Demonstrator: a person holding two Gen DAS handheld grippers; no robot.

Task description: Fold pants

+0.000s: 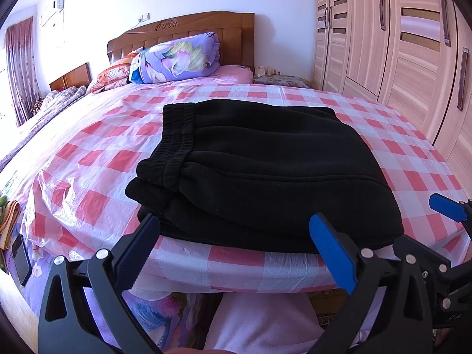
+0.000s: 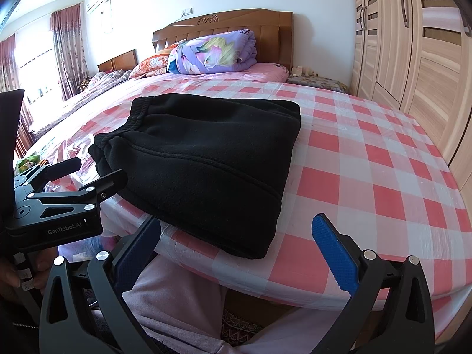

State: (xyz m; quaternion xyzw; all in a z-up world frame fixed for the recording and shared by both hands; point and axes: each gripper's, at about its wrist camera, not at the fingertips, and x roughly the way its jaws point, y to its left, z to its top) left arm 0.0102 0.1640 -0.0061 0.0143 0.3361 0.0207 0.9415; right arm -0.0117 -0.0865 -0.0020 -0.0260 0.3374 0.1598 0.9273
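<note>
Black pants point(image 1: 265, 177) lie folded in a thick stack near the front edge of the bed, their elastic waistband to the left. My left gripper point(image 1: 236, 224) is open and empty, its fingertips just short of the stack's near edge. In the right wrist view the same pants point(image 2: 200, 153) sit left of centre. My right gripper point(image 2: 237, 224) stands open with nothing in it, at the stack's near right corner. The left gripper point(image 2: 98, 169) shows there from the side, open beside the stack's left end. A blue finger point(image 1: 445, 208) of the right gripper shows at the far right.
A red-and-white checked plastic sheet point(image 1: 103, 162) covers the bed. A folded purple quilt point(image 1: 177, 59) and pillows lie by the wooden headboard point(image 1: 191, 26). A tall wardrobe point(image 1: 398, 44) runs along the right. A person's legs in pale trousers point(image 1: 259, 324) stand against the bed's front edge.
</note>
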